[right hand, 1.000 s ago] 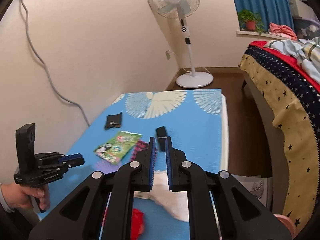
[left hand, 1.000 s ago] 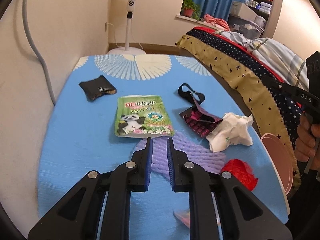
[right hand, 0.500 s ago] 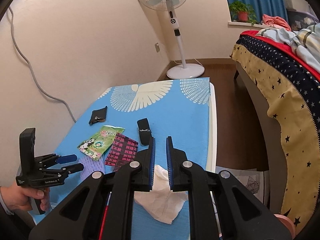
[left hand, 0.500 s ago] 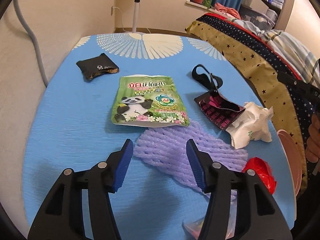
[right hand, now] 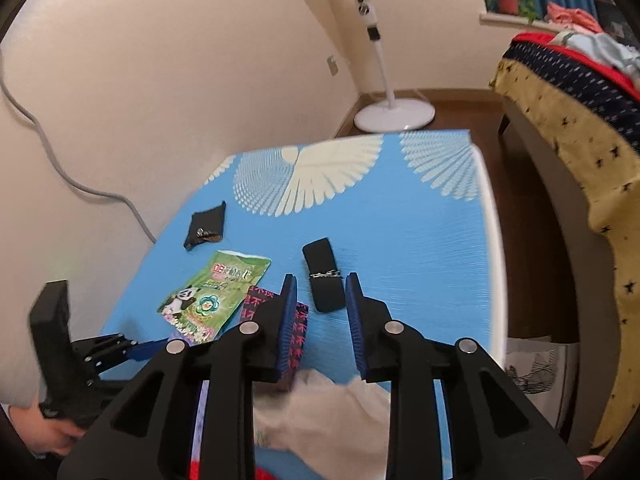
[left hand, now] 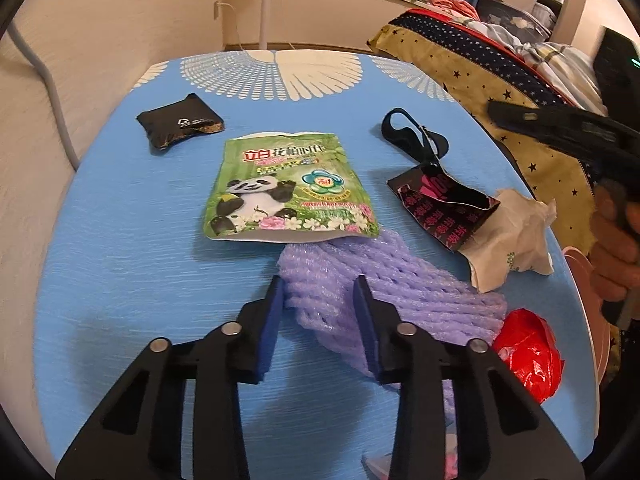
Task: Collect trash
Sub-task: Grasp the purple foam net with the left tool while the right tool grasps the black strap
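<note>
Two tools over a litter-strewn blue surface [left hand: 120, 264] — one closing on the foam net, the other opening toward the black strap.

The left tool [left hand: 319, 296] straddles the near end of the purple foam net [left hand: 384, 284], its jaws narrowing with the mesh between them; the left pad looks to be at the net's edge, but a firm pinch is not yet evident — the low, downward-tilted approach suits a soft, flat thing that must be nipped from the sides. The right tool [right hand: 321, 304] is spreading, nothing between its pads, aimed at the black strap [right hand: 323, 280] beyond. Trash lies scattered, uncollected: panda pouch [left hand: 288, 188] mid-surface, black wrapper [left hand: 178, 126] farther back, pink-printed packet [left hand: 444, 208] on crumpled tissue [left hand: 516, 244], red wad [left hand: 528, 352] near the edge.
</note>
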{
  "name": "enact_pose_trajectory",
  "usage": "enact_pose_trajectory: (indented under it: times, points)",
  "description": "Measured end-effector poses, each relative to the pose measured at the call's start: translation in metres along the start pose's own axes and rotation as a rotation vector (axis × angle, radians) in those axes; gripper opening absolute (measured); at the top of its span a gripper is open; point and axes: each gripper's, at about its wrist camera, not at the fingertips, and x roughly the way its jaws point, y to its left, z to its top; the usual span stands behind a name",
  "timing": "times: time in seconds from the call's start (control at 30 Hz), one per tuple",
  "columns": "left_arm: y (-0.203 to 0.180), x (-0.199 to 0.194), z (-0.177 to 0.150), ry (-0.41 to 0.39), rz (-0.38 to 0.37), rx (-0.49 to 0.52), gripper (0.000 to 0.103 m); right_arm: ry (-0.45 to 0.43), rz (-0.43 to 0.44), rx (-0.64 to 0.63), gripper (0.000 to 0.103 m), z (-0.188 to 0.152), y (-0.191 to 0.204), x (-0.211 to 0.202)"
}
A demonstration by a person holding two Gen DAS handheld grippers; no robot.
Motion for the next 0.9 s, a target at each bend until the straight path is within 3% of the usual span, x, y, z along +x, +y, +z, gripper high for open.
enact_pose_trajectory:
  times: [0.1,0.37,0.47,0.6,0.9]
  points:
    - [-0.002,0.0,0.002,0.005,0.003,0.008,0.024,0.059,-0.003,0.011,0.035,0.002,0.001,0.024]
    - [-0.003,-0.001,0.003,0.012,0.009,0.026,0.021,0.124,-0.069,0.005,0.037,0.001,-0.001,0.059]
    - [-0.002,-0.003,0.003,0.012,0.014,0.028,0.02,0.14,-0.062,0.003,0.028,0.0,-0.002,0.064]
    - [0.0,-0.008,0.003,0.005,0.021,0.025,0.02,0.138,-0.053,-0.031,0.009,-0.003,0.004,0.061]
    - [-0.002,-0.033,0.003,-0.039,0.044,0.029,0.02,0.057,-0.04,-0.023,0.007,0.007,0.014,0.014]
